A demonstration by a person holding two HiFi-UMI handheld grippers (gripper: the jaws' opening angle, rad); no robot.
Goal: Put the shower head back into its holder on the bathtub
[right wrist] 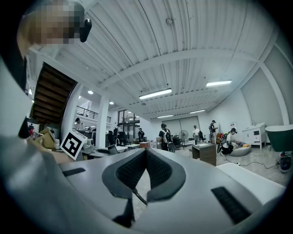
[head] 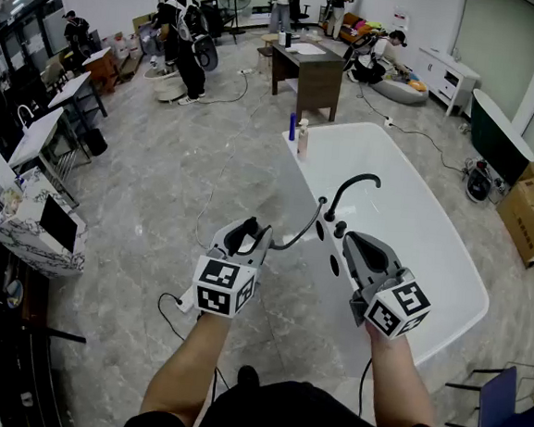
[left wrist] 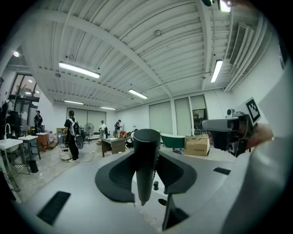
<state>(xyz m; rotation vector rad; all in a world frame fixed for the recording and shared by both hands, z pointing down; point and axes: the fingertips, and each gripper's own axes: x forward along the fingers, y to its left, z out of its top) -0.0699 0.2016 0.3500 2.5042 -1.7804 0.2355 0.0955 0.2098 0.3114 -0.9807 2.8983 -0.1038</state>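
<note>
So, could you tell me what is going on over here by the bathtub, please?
A person stands at the white bathtub with tongs in each hand. The left tongs grip the black shower head, its hose trailing to the tub rim near the black faucet. The right tongs are shut and empty, held alongside. The shower head is not yet back on the tub.

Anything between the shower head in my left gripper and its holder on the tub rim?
Nothing visible does. The shower head, held in the left gripper, has open space up to the black fittings on the bathtub rim. The right gripper, shut and empty, sits beside that path, not across it.
</note>
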